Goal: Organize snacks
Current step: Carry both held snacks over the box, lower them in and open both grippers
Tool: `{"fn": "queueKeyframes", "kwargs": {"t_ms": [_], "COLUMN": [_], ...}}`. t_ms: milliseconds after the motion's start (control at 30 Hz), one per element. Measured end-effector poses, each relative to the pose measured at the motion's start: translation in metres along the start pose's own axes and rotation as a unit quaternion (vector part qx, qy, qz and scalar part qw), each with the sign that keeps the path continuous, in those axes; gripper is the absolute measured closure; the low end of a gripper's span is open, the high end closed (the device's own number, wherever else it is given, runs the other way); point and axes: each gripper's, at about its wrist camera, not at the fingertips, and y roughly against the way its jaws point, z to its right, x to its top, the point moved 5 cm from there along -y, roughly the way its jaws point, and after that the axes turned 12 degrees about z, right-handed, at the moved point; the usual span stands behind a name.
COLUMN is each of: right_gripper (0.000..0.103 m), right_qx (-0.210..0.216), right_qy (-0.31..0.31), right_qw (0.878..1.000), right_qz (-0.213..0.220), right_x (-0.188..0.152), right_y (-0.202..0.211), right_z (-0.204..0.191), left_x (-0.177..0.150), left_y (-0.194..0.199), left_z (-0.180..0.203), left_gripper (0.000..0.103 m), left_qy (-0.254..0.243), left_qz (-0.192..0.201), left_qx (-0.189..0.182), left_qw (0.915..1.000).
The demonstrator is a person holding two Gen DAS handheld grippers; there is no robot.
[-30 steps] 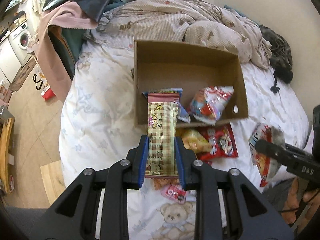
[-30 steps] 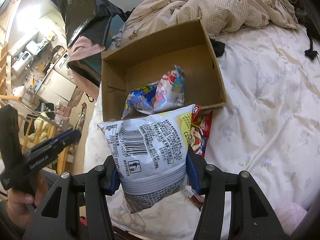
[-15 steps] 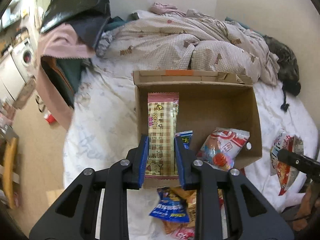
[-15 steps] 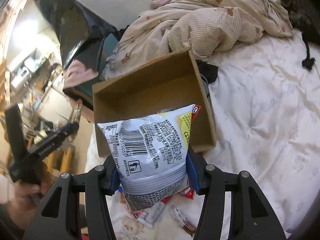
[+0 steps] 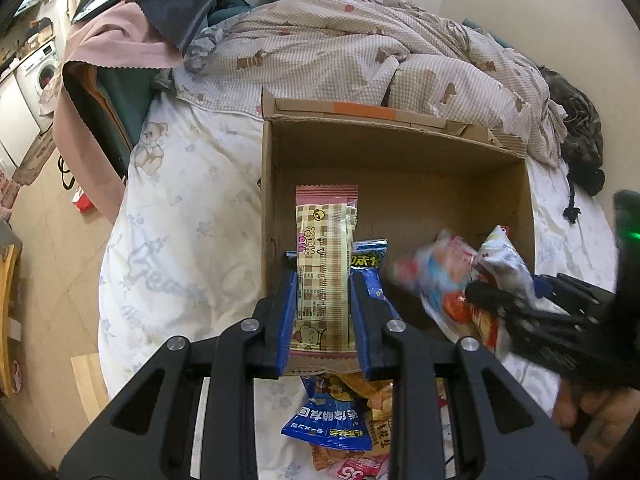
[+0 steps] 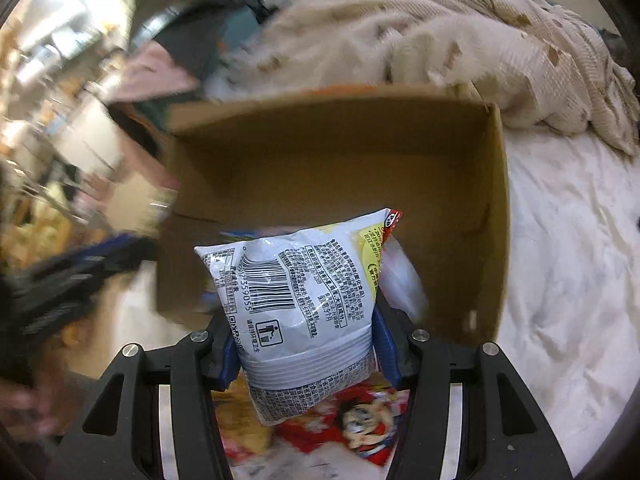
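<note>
My left gripper (image 5: 324, 312) is shut on a long pink-and-tan checked snack bar (image 5: 325, 264), held over the near left corner of the open cardboard box (image 5: 400, 168). My right gripper (image 6: 306, 336) is shut on a white snack bag with a barcode (image 6: 296, 288), held over the box's near edge (image 6: 332, 148). The right gripper also shows at the right of the left wrist view (image 5: 532, 312) with its bag (image 5: 500, 264) over the box. A blue packet (image 5: 370, 258) and a red-and-blue bag (image 5: 440, 268) lie inside the box.
Loose snack packets lie on the white bear-print sheet in front of the box: a blue one (image 5: 332, 424), an orange one (image 5: 380, 404) and a red one (image 6: 360, 420). A rumpled checked duvet (image 5: 360, 52) lies behind the box. The bed edge and floor (image 5: 44, 220) are at left.
Both grippers have moved forward and down toward the box with their snacks still held. The right gripper has swung left over the box; its view is blurred.
</note>
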Motion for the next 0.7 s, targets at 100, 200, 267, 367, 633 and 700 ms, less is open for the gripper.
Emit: {"fn": "queueKeyframes", "kwargs": {"t_ms": [100,200,267,367,633,700], "right_gripper": [0.047,0.047,0.047,0.047,0.047,0.045], "right_qx": [-0.057,-0.025,-0.034,-0.016,-0.032,-0.031], "right_qy": [0.016,-0.009,0.0,-0.005,-0.011,-0.013], "right_qw": [0.998,0.999,0.999,0.999,0.999,0.998], "right_qz": [-0.001,0.017,0.03,0.041,0.036,0.046], "right_x": [0.004,0.014,0.02,0.028,0.041,0.05], "right_y": [-0.005,0.003,0.007,0.004,-0.029,-0.032], "right_z": [0.016,0.017,0.015,0.012,0.012,0.01], "left_x": [0.0,0.002,0.004,0.006,0.007,0.011], "left_y": [-0.003,-0.007,-0.012,-0.019,-0.04,-0.046], "left_z": [0.002,0.002,0.003,0.007,0.019,0.017], "left_gripper": [0.081,0.081,0.081,0.081,0.08,0.08], "left_qy": [-0.001,-0.004,-0.004,-0.002,-0.022,-0.015], "left_qz": [-0.003,-0.005,-0.007,-0.009,-0.009,-0.008], "left_qx": [0.0,0.002,0.002,-0.007,-0.005,-0.003], "left_qw": [1.0,1.0,1.0,0.9999,0.9997,0.9999]}}
